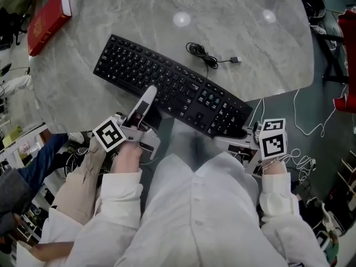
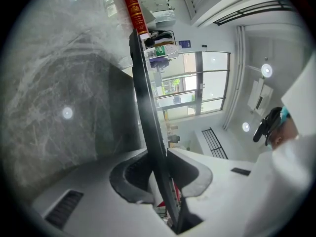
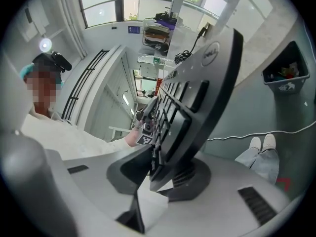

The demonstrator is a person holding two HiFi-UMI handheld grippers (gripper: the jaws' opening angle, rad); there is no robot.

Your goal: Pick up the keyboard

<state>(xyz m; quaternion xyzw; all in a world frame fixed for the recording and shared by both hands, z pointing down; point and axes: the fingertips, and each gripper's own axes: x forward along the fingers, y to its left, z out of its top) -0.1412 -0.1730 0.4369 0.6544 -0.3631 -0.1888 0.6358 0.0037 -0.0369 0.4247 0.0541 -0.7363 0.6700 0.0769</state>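
In the head view, our left gripper [image 1: 148, 96] clamps the keyboard [image 1: 167, 79] by its near edge, and our right gripper [image 1: 236, 139] holds its right end.

In the left gripper view, the narrowed jaws press the thin edge.

In the right gripper view, the jaws pinch the end.

We should lift both together and level, or one grip may twist loose.

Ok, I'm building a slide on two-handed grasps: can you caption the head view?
Left gripper and right gripper grip the black keyboard at the near edge of the marble table.
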